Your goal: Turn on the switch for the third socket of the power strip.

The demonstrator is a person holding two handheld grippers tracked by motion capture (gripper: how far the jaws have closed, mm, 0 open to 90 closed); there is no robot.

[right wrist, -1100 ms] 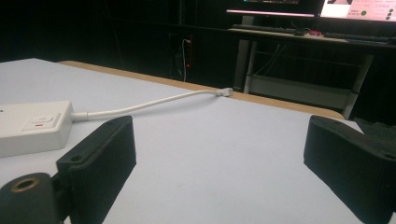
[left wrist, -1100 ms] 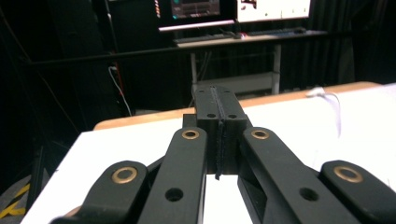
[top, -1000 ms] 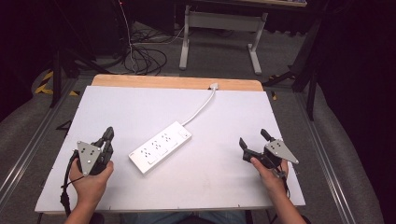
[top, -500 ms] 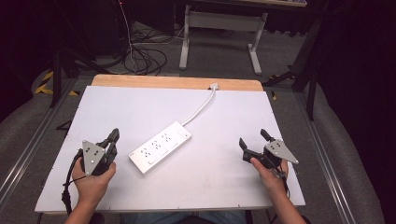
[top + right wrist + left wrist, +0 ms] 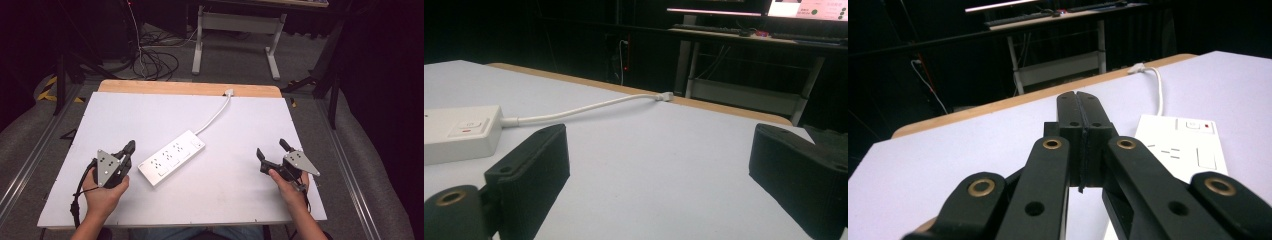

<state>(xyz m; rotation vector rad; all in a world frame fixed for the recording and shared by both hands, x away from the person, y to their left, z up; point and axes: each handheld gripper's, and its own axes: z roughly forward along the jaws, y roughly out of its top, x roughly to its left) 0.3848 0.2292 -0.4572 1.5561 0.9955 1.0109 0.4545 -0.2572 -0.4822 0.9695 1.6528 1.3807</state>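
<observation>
High view, power strip mid-table, cord end cut off, left gripper fingers clenched empty, right gripper released.

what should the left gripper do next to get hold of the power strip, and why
Probably open first. The left gripper sits beside the near end of the power strip with its jaws pressed shut on nothing, so it cannot straddle the strip as it is.

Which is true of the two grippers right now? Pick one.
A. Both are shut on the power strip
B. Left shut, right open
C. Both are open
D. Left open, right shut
B: the left gripper has its jaws pressed together with nothing between them, while the right gripper has its jaws spread wide over bare table.
</observation>
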